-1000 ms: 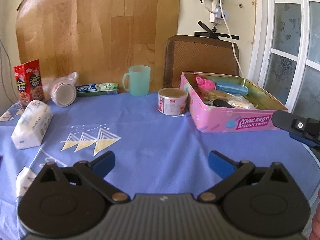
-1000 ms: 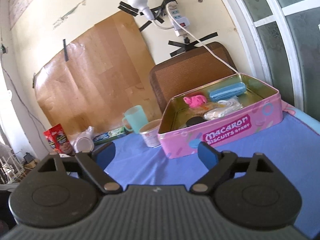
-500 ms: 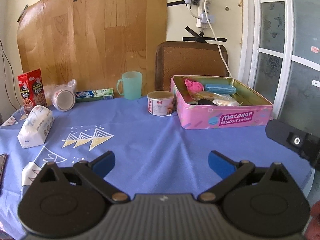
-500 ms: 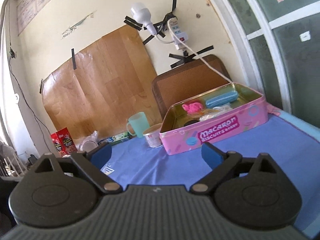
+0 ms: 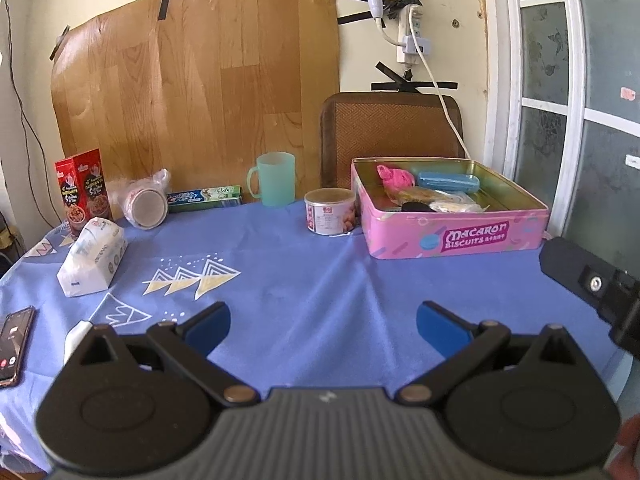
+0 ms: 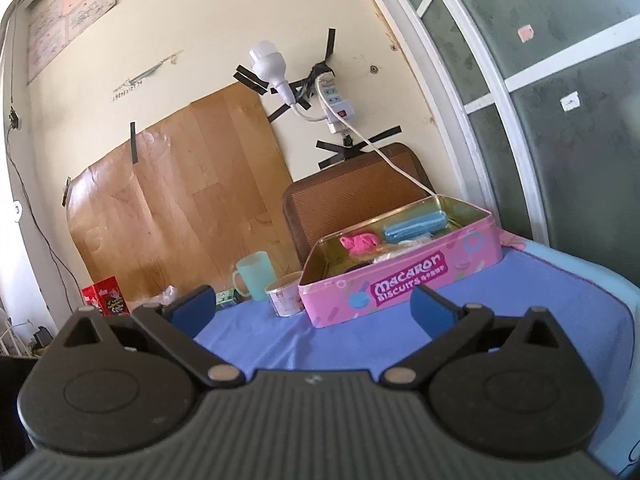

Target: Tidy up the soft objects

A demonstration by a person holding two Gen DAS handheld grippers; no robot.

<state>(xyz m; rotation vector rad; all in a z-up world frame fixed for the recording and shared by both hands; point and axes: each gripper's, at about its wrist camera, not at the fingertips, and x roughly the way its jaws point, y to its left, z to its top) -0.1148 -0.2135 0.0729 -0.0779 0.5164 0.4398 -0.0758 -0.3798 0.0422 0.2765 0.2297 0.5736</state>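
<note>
Left gripper [image 5: 323,322] and right gripper [image 6: 312,306] are hanging spread, empty; only the left view is showing the tissue pack [image 5: 93,256] (at 10 o'clock).

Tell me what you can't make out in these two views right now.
- Pink tin, right wrist view: its front wall hides the black item and the tin floor.
- Phone, left wrist view: cut off by the left edge, screen text too small.
- Red box, right wrist view: partly hidden behind the right tool.
</note>
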